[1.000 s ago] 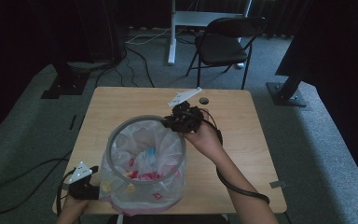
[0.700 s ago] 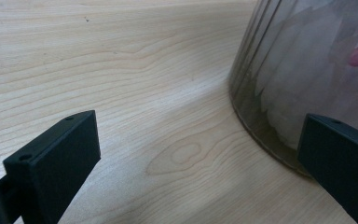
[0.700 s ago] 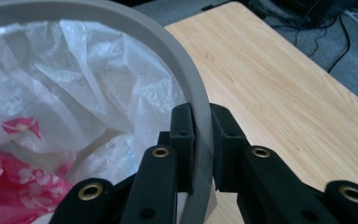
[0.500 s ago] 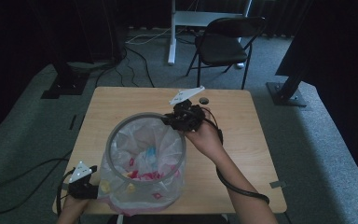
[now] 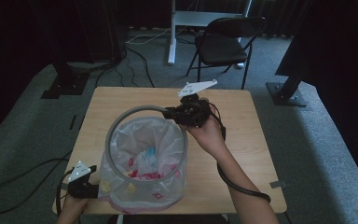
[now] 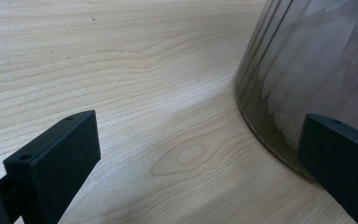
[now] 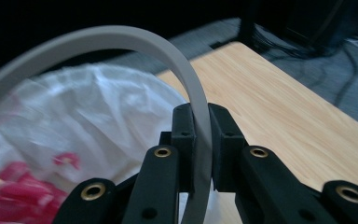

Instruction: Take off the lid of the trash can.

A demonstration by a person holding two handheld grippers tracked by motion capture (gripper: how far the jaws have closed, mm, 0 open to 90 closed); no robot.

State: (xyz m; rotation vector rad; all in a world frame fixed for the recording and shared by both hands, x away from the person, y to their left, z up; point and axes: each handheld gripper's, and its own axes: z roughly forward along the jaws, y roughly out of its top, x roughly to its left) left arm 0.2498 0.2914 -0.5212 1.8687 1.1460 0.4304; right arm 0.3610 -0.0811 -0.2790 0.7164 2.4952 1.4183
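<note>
On the surface (image 5: pixel 256 154) stands the bin (image 5: pixel 144 186), lined with a bag (image 5: pixel 163 140). The grey ring (image 5: pixel 135 112) sits tilted above its mouth, far edge raised. The right fingers (image 7: pixel 200 140) clamp that edge; the left fingers (image 6: pixel 37 158) gape beside the bin's base.

Light wood table (image 5: pixel 242 154) on grey carpet; clear bin (image 5: pixel 144 186) w/ white bag liner sits near its front-left edge.
</note>
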